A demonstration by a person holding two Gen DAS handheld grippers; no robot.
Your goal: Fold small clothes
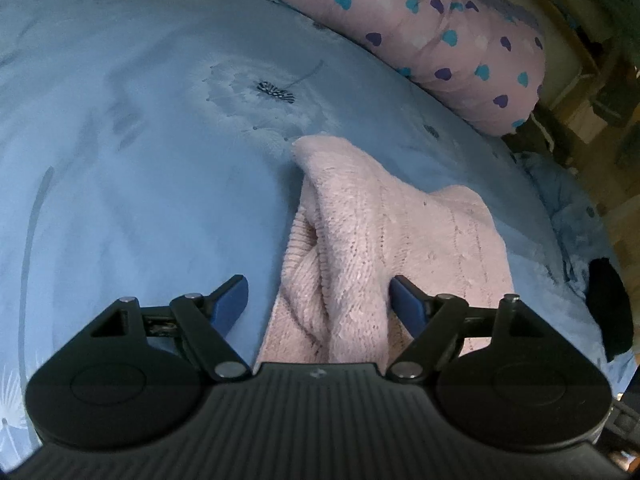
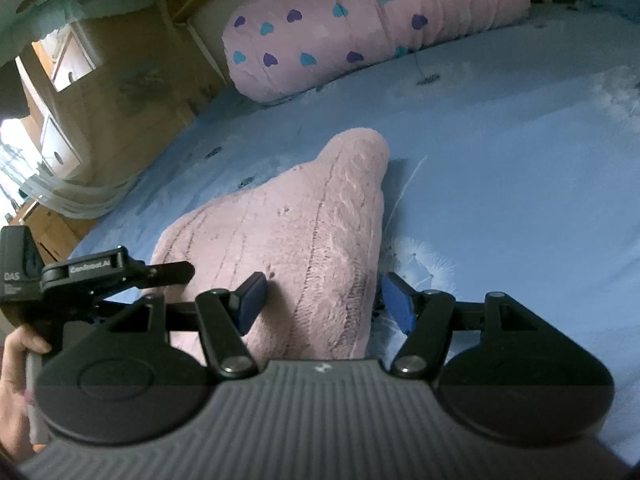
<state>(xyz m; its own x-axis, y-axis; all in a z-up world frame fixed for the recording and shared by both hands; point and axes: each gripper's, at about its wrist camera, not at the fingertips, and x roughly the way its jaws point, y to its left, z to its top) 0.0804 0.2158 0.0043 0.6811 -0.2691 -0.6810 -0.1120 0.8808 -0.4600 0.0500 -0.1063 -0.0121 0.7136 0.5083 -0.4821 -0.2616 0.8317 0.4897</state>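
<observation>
On blue bedsheet (image 1: 140, 200), rumpled pink sweater (image 1: 380, 240).

A blue bedsheet (image 1: 140, 160) printed with pale dandelion heads covers the bed. Along the bed's far edge lies a rolled pink quilt (image 1: 420, 40) dotted with purple and turquoise hearts. Past that edge stands wooden furniture (image 2: 60, 60), and a sheer white curtain (image 2: 60, 196) hangs to the floor. A small black item (image 1: 610, 308) lies near the bed's right edge.
</observation>
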